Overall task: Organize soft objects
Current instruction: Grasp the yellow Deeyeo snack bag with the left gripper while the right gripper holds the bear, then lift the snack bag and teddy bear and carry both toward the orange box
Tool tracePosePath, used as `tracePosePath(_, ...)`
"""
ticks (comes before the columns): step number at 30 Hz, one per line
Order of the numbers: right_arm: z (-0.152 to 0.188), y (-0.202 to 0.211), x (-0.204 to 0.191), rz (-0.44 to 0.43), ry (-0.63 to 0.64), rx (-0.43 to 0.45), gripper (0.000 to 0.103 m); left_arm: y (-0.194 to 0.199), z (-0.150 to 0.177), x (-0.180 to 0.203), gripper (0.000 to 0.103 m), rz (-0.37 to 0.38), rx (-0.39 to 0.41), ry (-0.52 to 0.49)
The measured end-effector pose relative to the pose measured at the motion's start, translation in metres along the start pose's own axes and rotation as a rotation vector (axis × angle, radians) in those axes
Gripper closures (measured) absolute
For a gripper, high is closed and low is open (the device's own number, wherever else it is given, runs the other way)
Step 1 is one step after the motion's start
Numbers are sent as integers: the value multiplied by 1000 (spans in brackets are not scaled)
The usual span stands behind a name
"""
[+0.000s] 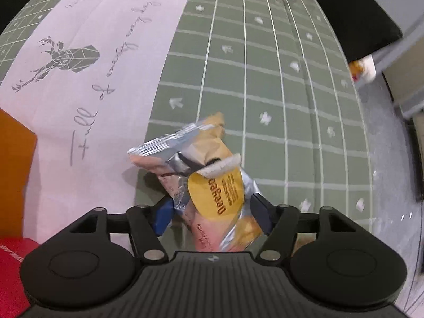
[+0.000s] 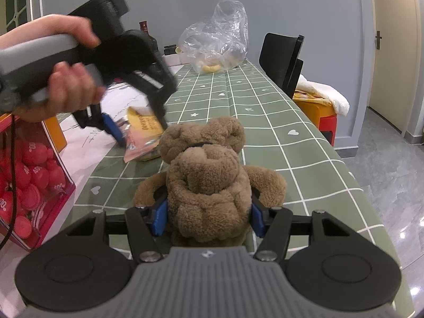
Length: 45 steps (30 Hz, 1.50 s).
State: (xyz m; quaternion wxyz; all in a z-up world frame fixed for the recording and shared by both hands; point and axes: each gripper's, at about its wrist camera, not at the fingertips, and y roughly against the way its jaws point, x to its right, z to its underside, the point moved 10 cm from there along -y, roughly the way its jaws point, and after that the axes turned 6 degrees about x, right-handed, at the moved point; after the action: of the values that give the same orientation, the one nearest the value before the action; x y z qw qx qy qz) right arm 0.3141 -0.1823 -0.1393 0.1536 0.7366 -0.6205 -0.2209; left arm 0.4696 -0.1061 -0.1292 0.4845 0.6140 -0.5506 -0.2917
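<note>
- Left wrist view, from the left edge: an orange box [image 1: 13,175] and a red item [image 1: 12,265] below it are seen beside a white printed cloth [image 1: 100,53] that bears a deer figure and script lettering.
- The cloth is laid over a green checked tablecloth [image 1: 265,92], which fills the middle of that view.
- A crumpled snack packet [image 1: 212,185], silver and pink with a yellow label, is pinched between the two blue pads of the left gripper [image 1: 212,212]; its upper end is raised above the tablecloth.
- At the far right of that view a black chair [image 1: 352,13] is seen past the table edge.
- Right wrist view, from the left edge: a clear box of red discs [image 2: 29,185] is set on the table.
- A hand [image 2: 66,87] is wrapped around the grey handle of the left gripper [image 2: 137,129], which is closed on the snack packet [image 2: 143,137] over the tablecloth [image 2: 278,145].
- At centre, a brown teddy bear [image 2: 209,182] is squeezed at its body between the blue pads of the right gripper [image 2: 209,217], with its head pointing away from the camera.
- Farther back, a clear plastic bag [image 2: 217,39] is seen on the table, well apart from the bear.
- To the right, a chair [image 2: 283,55] and an orange stool [image 2: 315,106] draped with white fabric are placed beside the table.
</note>
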Motion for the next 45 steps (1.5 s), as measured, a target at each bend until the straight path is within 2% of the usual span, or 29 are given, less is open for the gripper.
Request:
tracePosePath(2,0,-1,0,2,5,-1,42,-4,-4,3,13,7,-3,34)
tracePosePath(5,0,-1,-2,9,17,-3,42,-20,-4,4,2,-58,-31,15)
tracePosePath(8,0,-2,-3,5,17,-5,41,-27,-9,2,0,-200,26,22)
tracePosePath(9,0,-1,-2,1,10,-4,41,-30,-10,1,0,-226,42,36)
tracePosePath(11,0,-2,-1,-1,5,-4,41,-34,-11,2,0,-228,74,81)
tracePosePath(13,0,-3,-1,0,8,-4,41,-31,-11,5,0,-209,85,43)
tracePosePath(14,0,-3,-1,-1,6,-3,41,-26,-12,8,24,-199,86,13)
tracePosePath(15,0,-3,-1,-3,3,-3,41,-23,-14,15,39,-190,78,-19)
tracePosePath(16,0,-3,0,-5,0,-2,41,-21,-12,17,46,-187,41,-36)
tracePosePath(17,0,-3,0,-8,-6,-2,41,-19,-8,15,48,-211,19,-39)
tracePosePath(20,-1,-2,2,-15,-20,0,42,-12,-2,12,50,-231,47,-84)
tracePosePath(22,-1,-2,2,-18,-25,1,42,-10,3,10,50,-186,53,-78)
tracePosePath(26,0,-2,1,-21,-34,2,42,8,5,2,52,-6,76,-38)
tracePosePath(28,0,-2,1,-22,-34,1,42,21,5,-6,52,16,97,-22)
tracePosePath(30,-1,-1,1,-25,-40,2,42,32,7,-8,52,45,111,-43)
tracePosePath(34,-1,-1,3,-26,-52,6,45,66,13,-5,52,189,176,-130)
tracePosePath(39,-1,0,6,-26,-70,10,49,108,29,-2,52,240,250,-204)
tracePosePath(42,-1,2,10,-44,-104,15,50,138,37,4,52,267,342,-269)
tracePosePath(45,-1,2,13,-60,-133,19,51,167,43,7,52,299,425,-288)
